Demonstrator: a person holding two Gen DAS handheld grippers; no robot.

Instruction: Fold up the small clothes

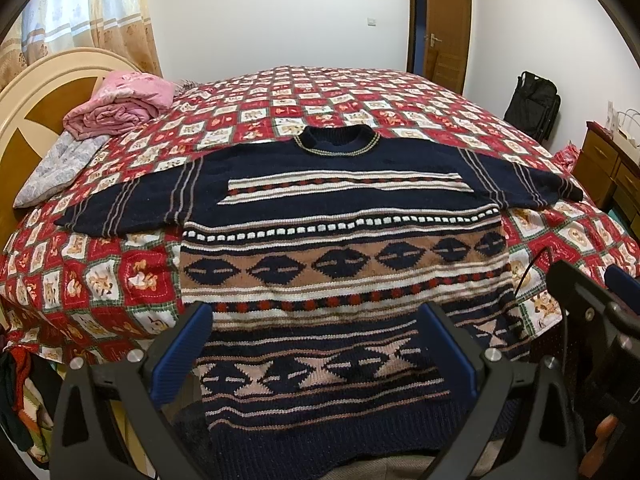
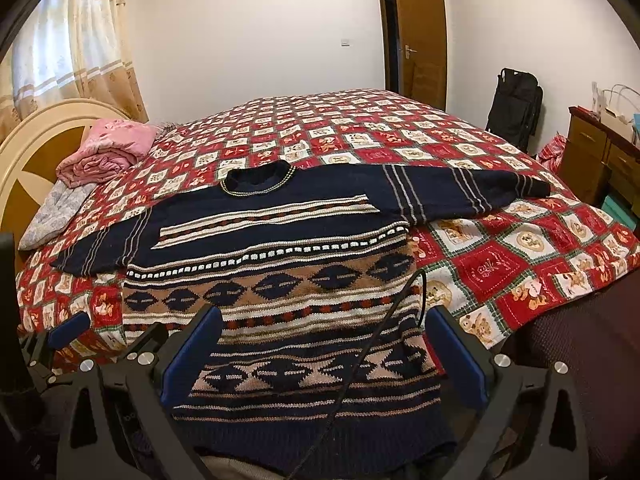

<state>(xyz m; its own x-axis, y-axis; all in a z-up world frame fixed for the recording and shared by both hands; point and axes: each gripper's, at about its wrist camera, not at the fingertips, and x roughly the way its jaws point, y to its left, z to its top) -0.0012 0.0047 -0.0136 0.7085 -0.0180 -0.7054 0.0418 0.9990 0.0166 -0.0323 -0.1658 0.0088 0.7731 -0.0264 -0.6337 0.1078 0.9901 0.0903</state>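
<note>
A navy knitted sweater (image 1: 340,248) (image 2: 272,276) with white, tan and red pattern bands lies flat on the bed, collar away from me, both sleeves spread sideways. Its hem hangs over the near bed edge. My left gripper (image 1: 316,312) hovers open above the lower body of the sweater, blue pads wide apart with nothing between them. My right gripper (image 2: 324,312) is likewise open over the sweater's lower right part. The right gripper's body (image 1: 592,312) shows at the right edge of the left wrist view. A black cable (image 2: 372,340) crosses the right wrist view.
The bed (image 1: 132,280) (image 2: 500,264) has a red and white patchwork cover. A rolled pink blanket (image 1: 120,104) (image 2: 108,152) and a grey pillow (image 1: 60,168) lie near the headboard at left. A black bag (image 2: 516,100), wooden drawers (image 2: 600,156) and a door (image 2: 420,32) stand at right.
</note>
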